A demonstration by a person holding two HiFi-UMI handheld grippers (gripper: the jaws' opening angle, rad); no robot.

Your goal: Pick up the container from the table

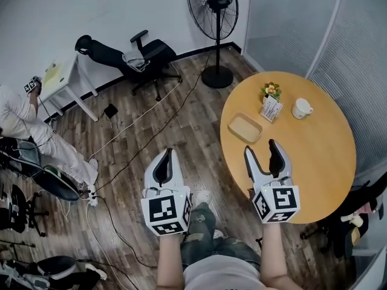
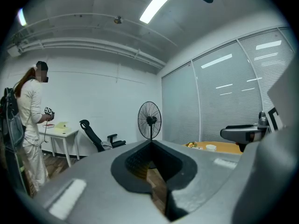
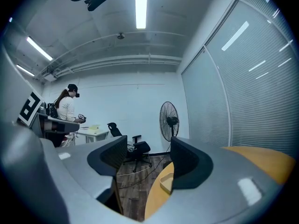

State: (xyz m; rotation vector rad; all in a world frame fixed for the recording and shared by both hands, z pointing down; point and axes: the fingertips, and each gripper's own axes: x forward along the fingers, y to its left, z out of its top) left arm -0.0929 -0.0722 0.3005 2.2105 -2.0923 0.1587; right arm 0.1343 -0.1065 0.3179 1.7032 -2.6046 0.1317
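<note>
Wood-plank floor fills most of the head view, with a round wooden table (image 1: 314,162) sitting at roughly 3 o'clock. The container (image 1: 245,127), a shallow tan tray, lies on the table near its 10 o'clock edge, empty as far as I can see. A white cup (image 1: 301,108) is at 2 o'clock from it and a little flower pot (image 1: 271,92) at 1 o'clock, both apart from it.

The right gripper (image 1: 261,147) hangs over the table's near edge with its jaws spread and nothing between them. The container is near, at about 11 o'clock from the tips, not touching. The left gripper (image 1: 167,156) is out over the floor, jaws pressed together on nothing.

A standing fan (image 1: 213,8) is up at 12 o'clock and a black office chair (image 1: 139,56) at 11.
</note>
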